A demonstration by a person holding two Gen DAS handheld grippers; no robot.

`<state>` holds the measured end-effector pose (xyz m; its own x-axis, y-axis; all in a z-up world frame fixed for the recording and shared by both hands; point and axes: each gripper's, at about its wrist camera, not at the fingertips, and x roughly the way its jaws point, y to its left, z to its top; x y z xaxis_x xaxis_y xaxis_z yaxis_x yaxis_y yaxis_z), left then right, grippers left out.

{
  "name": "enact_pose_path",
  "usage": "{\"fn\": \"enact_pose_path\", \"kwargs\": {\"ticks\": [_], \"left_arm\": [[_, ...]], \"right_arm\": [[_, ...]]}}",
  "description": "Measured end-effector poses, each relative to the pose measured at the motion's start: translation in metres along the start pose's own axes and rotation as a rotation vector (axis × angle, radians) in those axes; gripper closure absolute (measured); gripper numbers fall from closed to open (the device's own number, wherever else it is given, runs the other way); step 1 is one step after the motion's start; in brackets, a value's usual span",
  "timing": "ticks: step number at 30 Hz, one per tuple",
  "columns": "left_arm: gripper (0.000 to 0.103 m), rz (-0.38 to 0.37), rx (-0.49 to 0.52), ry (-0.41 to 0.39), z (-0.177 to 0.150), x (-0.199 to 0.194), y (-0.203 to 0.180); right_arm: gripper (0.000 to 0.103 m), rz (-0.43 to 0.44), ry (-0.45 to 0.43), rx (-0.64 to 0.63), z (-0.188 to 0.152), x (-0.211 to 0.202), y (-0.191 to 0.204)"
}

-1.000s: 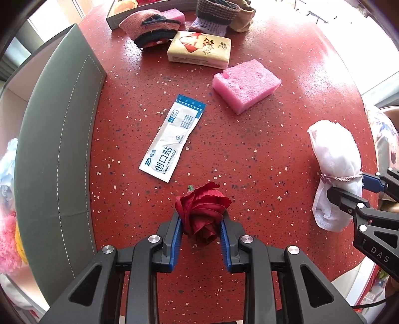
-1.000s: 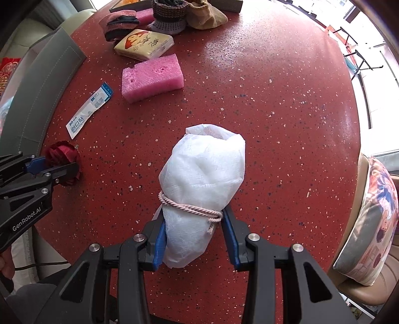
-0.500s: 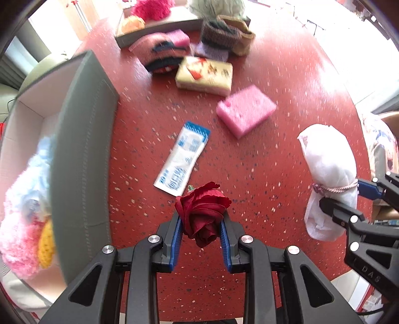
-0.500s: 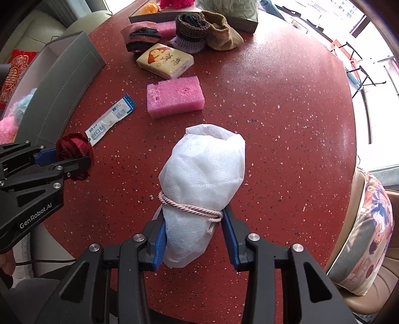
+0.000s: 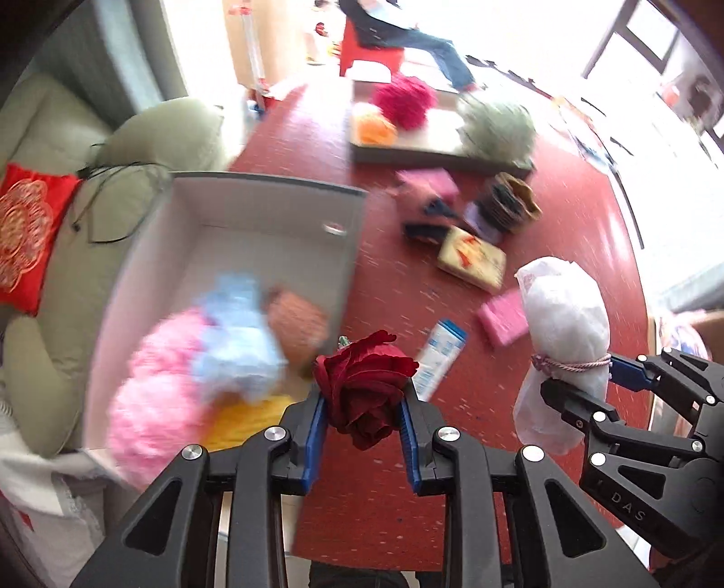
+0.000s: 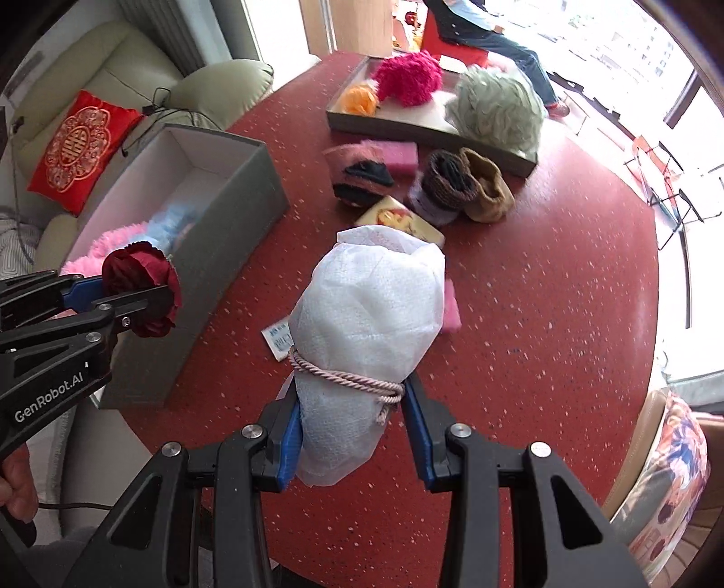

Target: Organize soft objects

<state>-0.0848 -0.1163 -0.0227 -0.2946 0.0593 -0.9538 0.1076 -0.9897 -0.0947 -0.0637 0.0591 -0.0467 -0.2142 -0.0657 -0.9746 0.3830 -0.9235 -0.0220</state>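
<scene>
My left gripper (image 5: 362, 425) is shut on a dark red fabric rose (image 5: 362, 384), held in the air just right of the grey box's (image 5: 348, 253) near corner. The same rose (image 6: 140, 285) shows at the left of the right wrist view, above that box (image 6: 235, 212). My right gripper (image 6: 350, 429) is shut on a white cloth bundle (image 6: 366, 316) tied with a pink cord, lifted above the red table (image 6: 543, 316). The bundle (image 5: 561, 325) also appears at the right of the left wrist view. Inside the box lie fluffy pink, blue and yellow soft items (image 5: 190, 375).
On the table lie a pink sponge (image 5: 502, 321), a plaster packet (image 5: 439, 357), a tissue pack (image 5: 473, 262), knitted socks (image 6: 461, 185) and a tray (image 6: 407, 126) of pompoms. A sofa with a red cushion (image 6: 81, 149) stands left. A seated person (image 6: 497, 36) is far back.
Both grippers have risen with the rose and the bundle; the table looks farther below. The left gripper has swung toward the box, whose inside now shows.
</scene>
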Motion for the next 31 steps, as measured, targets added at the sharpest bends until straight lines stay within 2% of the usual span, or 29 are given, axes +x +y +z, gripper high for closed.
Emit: {"fn": "enact_pose_path", "kwargs": {"ticks": [5,6,7,9,10,11,12,13,15,18,23,27,31], "left_arm": [[0.074,0.048,-0.108,-0.031,0.006,-0.013,0.064],[0.068,0.049,-0.124,-0.026,0.006,-0.011,0.076],[0.054,0.053,-0.136,-0.019,0.006,-0.009,0.085],[0.044,0.052,-0.139,-0.012,0.004,-0.006,0.098],[0.044,0.051,-0.129,-0.008,0.004,-0.004,0.101],[0.044,0.05,-0.119,-0.002,0.005,-0.001,0.103],[0.038,0.049,-0.113,0.011,0.005,0.003,0.104],[0.018,0.056,-0.113,0.032,0.005,0.006,0.105],[0.003,0.068,-0.118,0.047,0.007,0.012,0.106],[0.003,0.031,-0.106,0.032,0.011,0.014,0.104],[0.001,0.039,-0.085,0.025,0.017,0.016,0.101],[0.001,0.136,-0.026,-0.01,0.016,0.012,0.092],[0.001,0.105,-0.005,0.008,0.016,0.013,0.087]], "right_arm": [[0.06,0.052,-0.053,-0.093,0.045,-0.008,0.046],[0.06,0.064,-0.061,-0.112,0.056,-0.01,0.058],[0.06,0.074,-0.07,-0.133,0.066,-0.011,0.069],[0.056,0.093,-0.089,-0.185,0.088,-0.013,0.095],[0.05,0.104,-0.096,-0.21,0.097,-0.015,0.107],[0.038,0.115,-0.102,-0.231,0.106,-0.016,0.118],[0.035,0.122,-0.11,-0.246,0.115,-0.016,0.128],[0.034,0.127,-0.116,-0.255,0.124,-0.017,0.137],[0.034,0.138,-0.112,-0.269,0.136,-0.017,0.151],[0.033,0.131,-0.125,-0.275,0.144,-0.02,0.16],[0.033,0.124,-0.115,-0.254,0.14,-0.02,0.151],[0.033,0.099,-0.106,-0.221,0.131,-0.021,0.137],[0.033,0.082,-0.103,-0.17,0.124,-0.024,0.123]]}}
